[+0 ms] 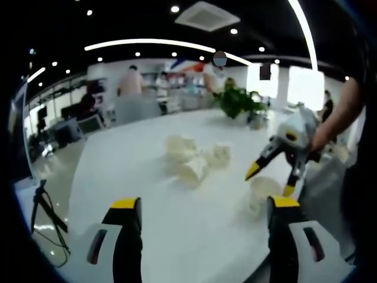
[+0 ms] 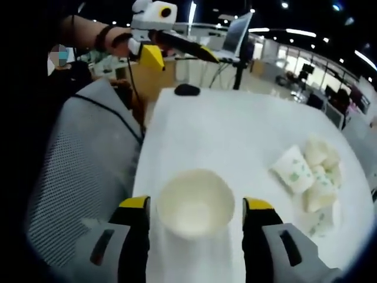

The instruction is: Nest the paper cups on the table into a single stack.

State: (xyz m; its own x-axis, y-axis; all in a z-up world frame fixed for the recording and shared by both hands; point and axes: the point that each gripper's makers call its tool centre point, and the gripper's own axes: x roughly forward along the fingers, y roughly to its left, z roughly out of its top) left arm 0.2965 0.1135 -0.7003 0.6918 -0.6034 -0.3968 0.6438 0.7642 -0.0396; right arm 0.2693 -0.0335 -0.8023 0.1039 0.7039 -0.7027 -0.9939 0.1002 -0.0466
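Between the right gripper [image 2: 192,221]'s parted jaws stands an upright paper cup [image 2: 192,203], ungrasped; toppled cups [image 2: 309,174] lie beyond. Left gripper [image 1: 203,221] jaws are released on the white table [image 1: 135,171].

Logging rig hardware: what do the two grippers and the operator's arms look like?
Left gripper: two broad black jaws with yellow tips and grey side panels. Right gripper: the same build; seen from the left gripper view, a pale body with thin yellow-tipped jaws. Dark band on the wrist.
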